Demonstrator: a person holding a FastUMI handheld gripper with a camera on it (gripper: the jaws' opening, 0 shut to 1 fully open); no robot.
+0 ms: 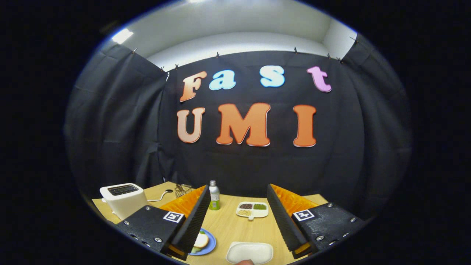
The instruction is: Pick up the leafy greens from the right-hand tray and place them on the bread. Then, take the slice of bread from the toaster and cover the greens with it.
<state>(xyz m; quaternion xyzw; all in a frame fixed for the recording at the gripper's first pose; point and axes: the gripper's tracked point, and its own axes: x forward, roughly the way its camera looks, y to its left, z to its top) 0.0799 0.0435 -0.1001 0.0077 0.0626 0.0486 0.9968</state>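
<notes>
- Gripper (pixel 239 221) jaws spread wide, nothing between the fingers, held above the wooden table (pixel 235 228).
- Blue plate (pixel 204 244) near left, beside the left finger, carried bread (pixel 201 241) with greens (pixel 195 249) peeking under it.
- White tray (pixel 250 252) near, between the fingers.
- Toaster (pixel 123 198) far left; bottle (pixel 214 195) and divided dish (pixel 252 209) farther back.

A cloth-walled recording booth (pixel 110 121) with a wooden table (pixel 235 228).

The gripper (pixel 239 221) is held level above the table, pointing straight ahead; its two fingers (pixel 193 221) stand wide apart; nothing is between them.
</notes>
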